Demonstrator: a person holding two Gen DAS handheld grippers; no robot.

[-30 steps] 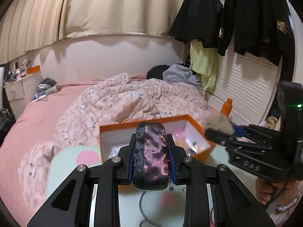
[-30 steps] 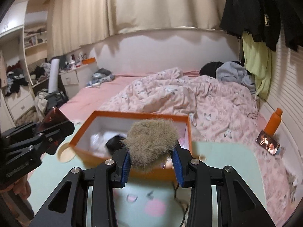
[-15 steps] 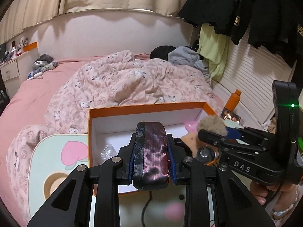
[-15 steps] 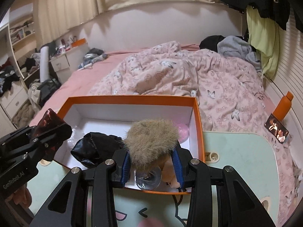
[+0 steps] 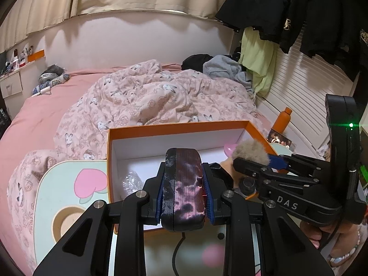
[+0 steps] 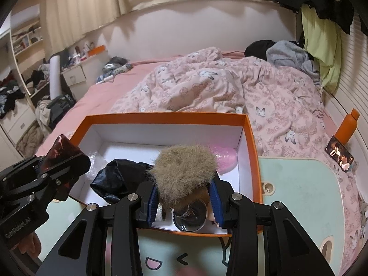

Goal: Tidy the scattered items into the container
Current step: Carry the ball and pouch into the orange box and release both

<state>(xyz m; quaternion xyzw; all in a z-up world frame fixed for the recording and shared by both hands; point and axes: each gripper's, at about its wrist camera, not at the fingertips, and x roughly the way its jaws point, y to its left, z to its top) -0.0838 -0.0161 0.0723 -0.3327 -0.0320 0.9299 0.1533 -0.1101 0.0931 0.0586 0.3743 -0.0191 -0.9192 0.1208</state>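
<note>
Two loaded grippers (jaws clamped) over box rim [image 6: 251, 142]

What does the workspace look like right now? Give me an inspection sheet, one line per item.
Surface: mint cartoon-print table on the bed.
Job's things: orange box, open; dark case and furry item held above it.
Clutter: black bag, pink item and glass inside the box.
Grippers: left gripper clamps the case; right gripper clamps the furry item.
Cables: black cable on the table.
Surroundings: floral duvet, orange bottle, hanging clothes.
</note>
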